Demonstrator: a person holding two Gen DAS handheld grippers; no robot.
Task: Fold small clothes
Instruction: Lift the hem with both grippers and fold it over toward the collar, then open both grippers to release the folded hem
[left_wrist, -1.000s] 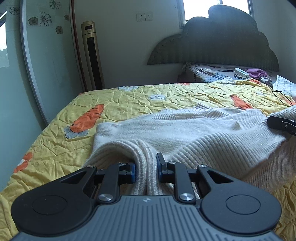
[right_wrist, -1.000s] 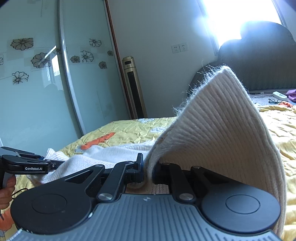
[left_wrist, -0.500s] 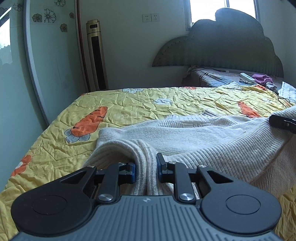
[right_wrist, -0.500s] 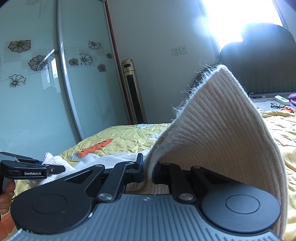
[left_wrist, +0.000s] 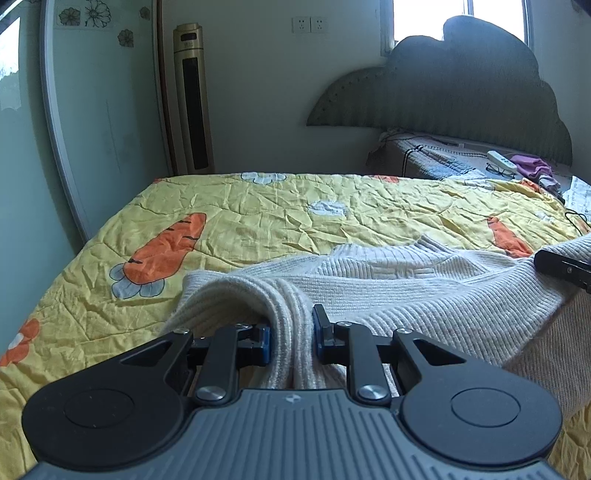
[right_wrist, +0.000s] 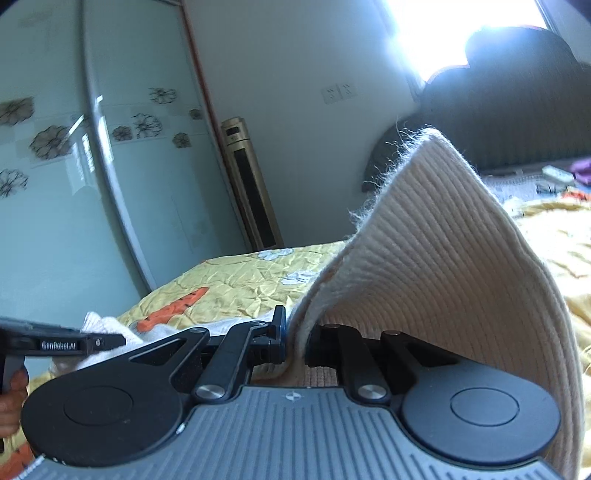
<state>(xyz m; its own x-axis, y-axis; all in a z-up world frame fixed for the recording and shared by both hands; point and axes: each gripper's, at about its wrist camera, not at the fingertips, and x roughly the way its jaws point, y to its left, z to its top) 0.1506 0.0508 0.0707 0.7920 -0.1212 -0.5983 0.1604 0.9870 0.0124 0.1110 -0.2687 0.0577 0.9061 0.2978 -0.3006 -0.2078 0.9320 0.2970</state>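
The bed (left_wrist: 258, 221) fills most of the left wrist view, covered by a yellow quilt (left_wrist: 229, 206) printed with orange carrots and pale flowers. A dark scalloped headboard (left_wrist: 461, 88) stands at its far end, with a sliding glass door (right_wrist: 74, 184) and a tall gold tower unit (left_wrist: 194, 99) against the wall to the left.

The cream ribbed sweater (left_wrist: 406, 295) lies spread across the near part of the quilt, reaching from the middle of the bed to the right edge of that view. Its near edge is lifted off the quilt at two places.

The left gripper (left_wrist: 291, 339) has its fingers (left_wrist: 263, 341) closed on a thick bunched fold of the sweater, which runs up between the blue pads. In the right wrist view it appears at the far left, gripped by a hand (right_wrist: 11, 398).

The right gripper (right_wrist: 295, 339) has its fingers (right_wrist: 279, 332) clamped on another edge of the sweater, and the knit rises from them in a tall fuzzy-edged flap that drapes over the right finger.

A remote (left_wrist: 500, 160) and glasses (left_wrist: 498, 170) lie by the headboard.
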